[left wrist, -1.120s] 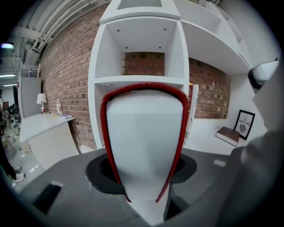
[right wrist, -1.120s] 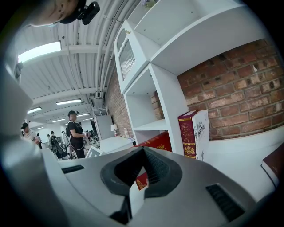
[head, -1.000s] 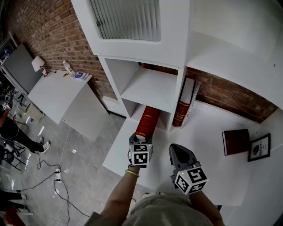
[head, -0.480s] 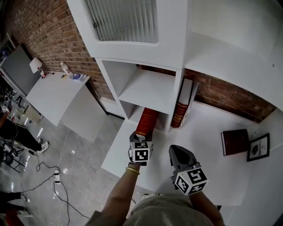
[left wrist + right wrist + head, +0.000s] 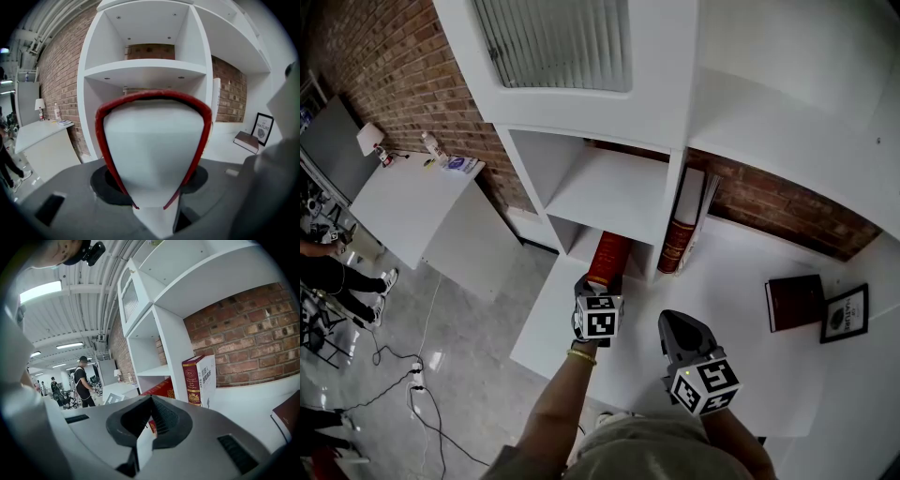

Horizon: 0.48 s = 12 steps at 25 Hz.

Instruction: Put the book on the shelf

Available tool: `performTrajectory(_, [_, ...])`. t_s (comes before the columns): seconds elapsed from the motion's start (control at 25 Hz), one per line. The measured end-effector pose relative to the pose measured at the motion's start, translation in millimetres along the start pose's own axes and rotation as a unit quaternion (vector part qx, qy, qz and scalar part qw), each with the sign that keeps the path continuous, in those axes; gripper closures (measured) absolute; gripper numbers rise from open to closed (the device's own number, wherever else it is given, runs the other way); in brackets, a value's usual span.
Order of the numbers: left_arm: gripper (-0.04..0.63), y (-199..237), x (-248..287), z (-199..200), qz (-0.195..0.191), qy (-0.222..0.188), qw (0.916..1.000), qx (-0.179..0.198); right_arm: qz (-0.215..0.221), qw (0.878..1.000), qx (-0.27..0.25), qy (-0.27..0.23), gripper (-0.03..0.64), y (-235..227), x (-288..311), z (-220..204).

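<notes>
Two hand-held grippers: both sit low in the head view above the white bench point(image 5: 741, 366); only the left one carries anything.
Right hand-held gripper point(image 5: 673, 323): jaws together with nothing between them; it hangs beside the left one, apart from the book.
Left hand-held gripper point(image 5: 594, 291): jaws partly apart and clamped on the two covers at the near end of the red book point(image 5: 610, 255).
Red book: held spine up, page block toward the left gripper's camera; its far end lies in the mouth of the lower compartment point(image 5: 575, 242) of the white shelf unit.
Shelf board point(image 5: 614, 192): directly above the book's far end, with little room to spare.
Upright divider point(image 5: 667, 220): just right of the book; beyond it a red-spined volume point(image 5: 675, 242) stands against the brick wall.
Risk, collision: a lifted or skewed far end would probably strike the board or divider and stall the insertion.
Risk, slip: the grip holds one end only, so the book's weight may pivot it downward between the pads.
Risk, release: let go spine up, the book may topple onto its cover.
</notes>
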<state>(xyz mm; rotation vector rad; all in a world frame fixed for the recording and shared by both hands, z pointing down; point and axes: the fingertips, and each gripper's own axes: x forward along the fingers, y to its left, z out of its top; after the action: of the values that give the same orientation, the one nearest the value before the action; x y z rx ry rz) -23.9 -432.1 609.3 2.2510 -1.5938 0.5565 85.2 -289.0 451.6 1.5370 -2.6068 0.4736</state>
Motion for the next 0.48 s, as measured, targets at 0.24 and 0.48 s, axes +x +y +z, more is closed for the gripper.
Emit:
performTrajectory(0.24, [0.36,0,10,8,-0.003,-0.004,1.0,0.007,-0.002,1.0,0.001,0.003,0.611,-2,2,-1])
performTrajectory(0.48, [0.36,-1,17,13,-0.003,-0.006,0.9999,0.01,-0.005,1.0,0.002,0.003,0.611,-4,1,-1])
